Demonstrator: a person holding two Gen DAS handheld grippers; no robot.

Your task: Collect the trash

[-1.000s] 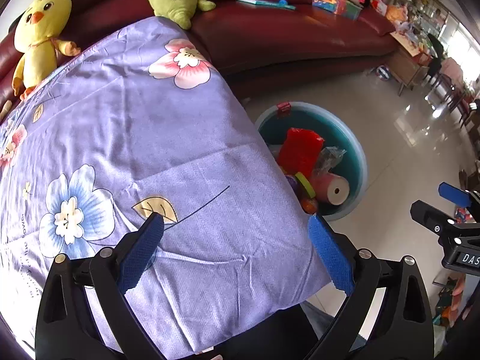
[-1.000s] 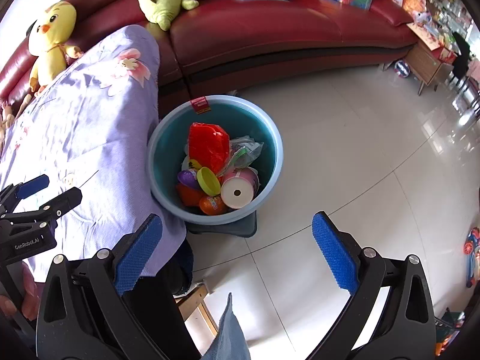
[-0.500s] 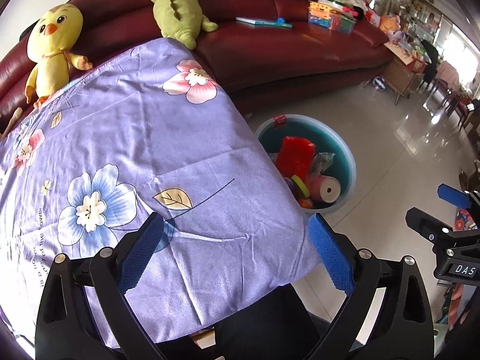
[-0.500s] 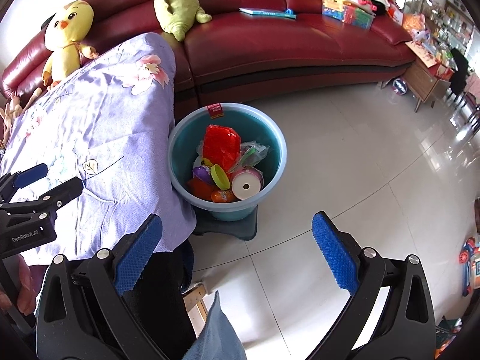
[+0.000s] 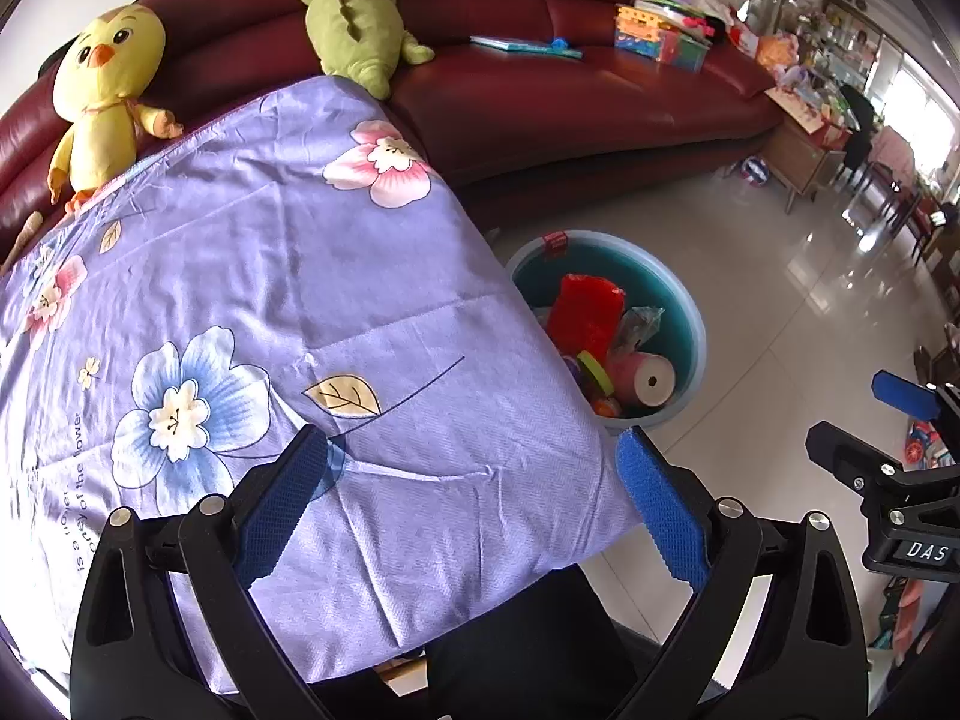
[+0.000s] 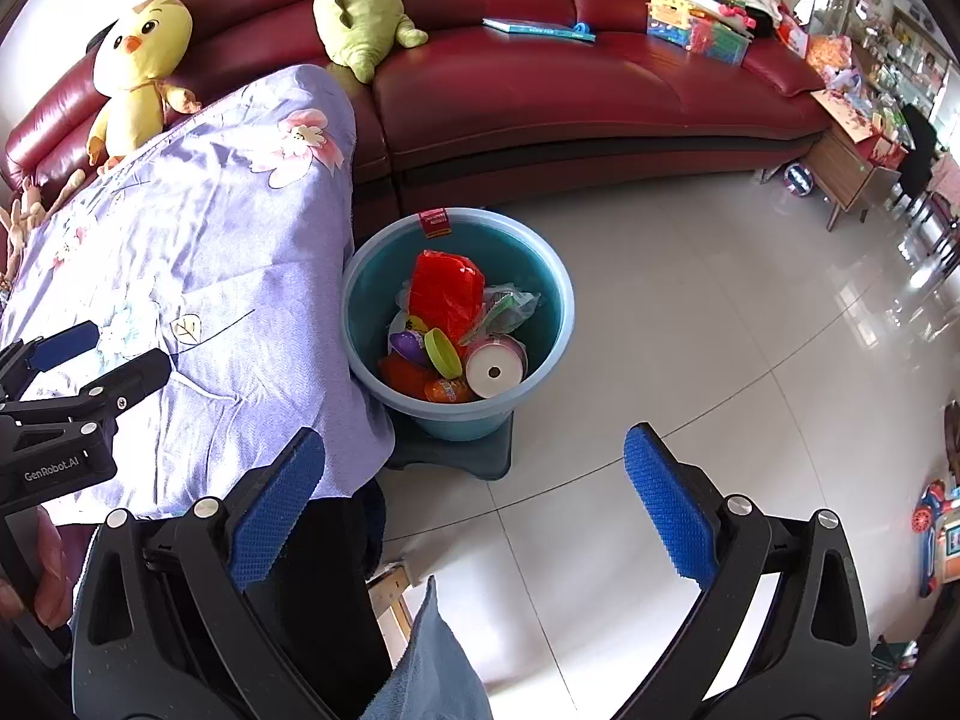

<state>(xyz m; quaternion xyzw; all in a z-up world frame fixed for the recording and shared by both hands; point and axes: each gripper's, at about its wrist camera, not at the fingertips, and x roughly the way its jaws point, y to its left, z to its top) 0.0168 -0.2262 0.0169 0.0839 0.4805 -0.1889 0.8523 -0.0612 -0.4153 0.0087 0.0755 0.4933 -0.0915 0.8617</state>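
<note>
A teal plastic basin (image 6: pixel 549 276) (image 5: pixel 690 312) stands on the floor beside the cloth-covered table. It holds trash: a red bag (image 6: pixel 447 291) (image 5: pixel 585 312), a pink tape roll (image 6: pixel 495 366) (image 5: pixel 651 378), a crumpled clear wrapper (image 6: pixel 510 306), a green lid (image 6: pixel 443 353) and other small pieces. My left gripper (image 5: pixel 474 504) hovers open over the table's near corner, empty. My right gripper (image 6: pixel 474 504) hangs open above the floor, nearer than the basin, with nothing between its fingers.
A purple flowered cloth (image 5: pixel 270 276) (image 6: pixel 198 252) covers the table. Behind it a red sofa (image 6: pixel 600 90) carries a yellow chick plush (image 5: pixel 105 90), a green plush (image 5: pixel 354 18), a book and toy boxes. Shiny tiled floor (image 6: pixel 720 330) spreads to the right. A wooden side table (image 6: pixel 852 162) stands far right.
Both grippers have drawn back and up from the basin, which now looks smaller and farther in both views. Both stay open and empty.
</note>
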